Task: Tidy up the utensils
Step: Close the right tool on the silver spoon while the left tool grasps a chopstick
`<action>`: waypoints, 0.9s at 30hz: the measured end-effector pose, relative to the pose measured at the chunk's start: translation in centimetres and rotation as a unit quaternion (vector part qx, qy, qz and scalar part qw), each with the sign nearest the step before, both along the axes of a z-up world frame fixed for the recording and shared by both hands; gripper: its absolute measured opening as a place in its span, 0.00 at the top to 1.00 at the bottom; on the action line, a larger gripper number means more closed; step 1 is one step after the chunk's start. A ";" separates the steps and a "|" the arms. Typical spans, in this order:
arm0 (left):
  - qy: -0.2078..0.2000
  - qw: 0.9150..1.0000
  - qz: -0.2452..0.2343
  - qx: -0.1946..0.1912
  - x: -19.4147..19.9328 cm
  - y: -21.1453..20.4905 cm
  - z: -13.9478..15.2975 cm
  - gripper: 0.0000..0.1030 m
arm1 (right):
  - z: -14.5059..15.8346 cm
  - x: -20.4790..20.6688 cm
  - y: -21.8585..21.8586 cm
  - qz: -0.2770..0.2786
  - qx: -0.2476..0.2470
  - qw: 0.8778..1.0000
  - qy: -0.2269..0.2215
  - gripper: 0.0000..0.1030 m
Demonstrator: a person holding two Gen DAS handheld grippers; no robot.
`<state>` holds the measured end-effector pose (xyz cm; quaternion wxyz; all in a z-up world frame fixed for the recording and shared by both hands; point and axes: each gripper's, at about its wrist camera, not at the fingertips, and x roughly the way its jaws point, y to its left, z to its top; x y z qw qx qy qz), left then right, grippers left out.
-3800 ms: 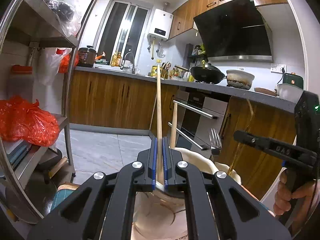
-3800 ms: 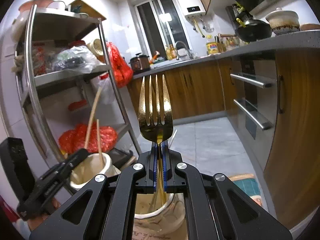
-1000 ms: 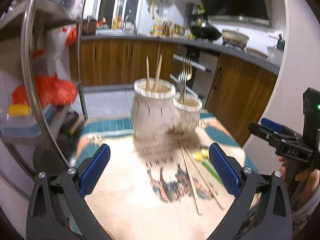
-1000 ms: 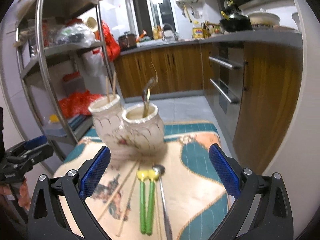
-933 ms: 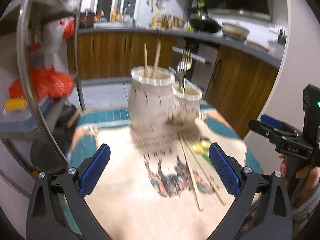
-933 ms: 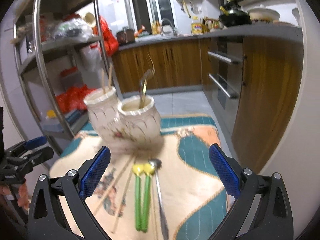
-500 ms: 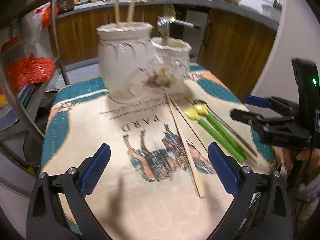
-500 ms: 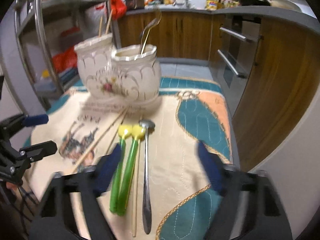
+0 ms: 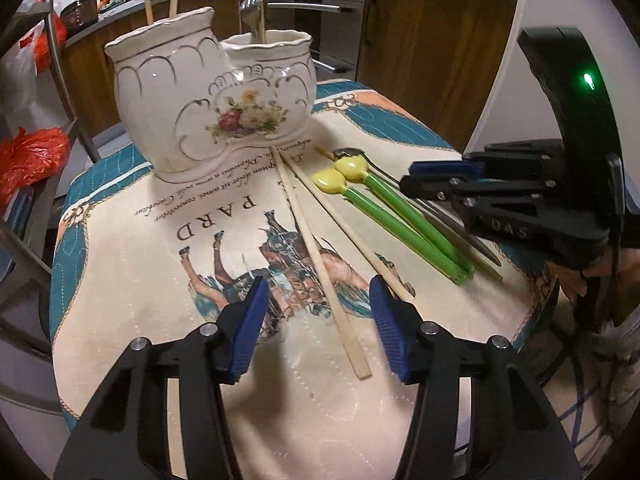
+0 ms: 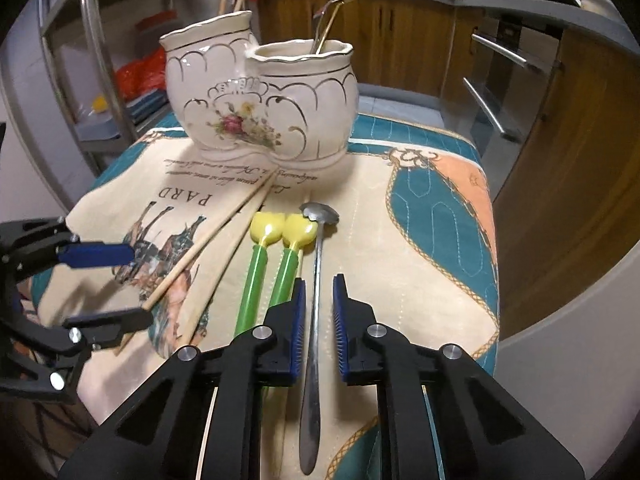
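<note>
Right gripper (image 10: 319, 312), jaws narrowly apart, straddles the slim metal spoon (image 10: 313, 320) lying flat, bowl toward the white floral ceramic holder (image 10: 260, 108); left gripper (image 9: 318, 324) spread over a wooden chopstick (image 9: 320, 264).

White floral holder (image 10: 260, 116); green-handled yellow spoons (image 10: 276, 256); teal-bordered cloth (image 10: 432, 208).

Both grippers released, lowered; right gripper (image 10: 319, 312) now straddles spoon (image 10: 314, 320).

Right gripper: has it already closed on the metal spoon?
No, the right gripper straddles the metal spoon handle with a visible gap on each side, and the spoon lies flat on the cloth.
</note>
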<state>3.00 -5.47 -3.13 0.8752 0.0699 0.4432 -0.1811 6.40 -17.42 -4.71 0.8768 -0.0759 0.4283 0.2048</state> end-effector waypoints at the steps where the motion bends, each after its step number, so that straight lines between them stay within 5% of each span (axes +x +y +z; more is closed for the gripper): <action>1: 0.002 1.000 -0.002 0.002 0.0 0.0 -0.1 0.53 | -0.1 0.2 0.0 -0.002 0.001 1.000 0.002 0.85; 17: 0.021 1.000 -0.004 -0.008 0.8 -0.1 -0.6 0.72 | -0.7 3.3 0.6 -0.011 0.021 1.000 0.017 0.86; 20: 0.022 1.000 -0.001 -0.011 1.1 -0.1 -0.6 0.73 | -0.8 3.6 0.6 -0.009 0.022 1.000 0.013 0.93; 22: 0.017 1.000 0.005 -0.002 1.1 -0.2 -0.7 0.90 | -0.9 3.6 0.5 -0.010 0.027 1.000 0.013 0.96; 27: 0.015 1.000 0.005 -0.013 1.4 0.2 -0.8 0.91 | -0.6 3.1 0.5 -0.011 0.023 1.000 0.000 0.96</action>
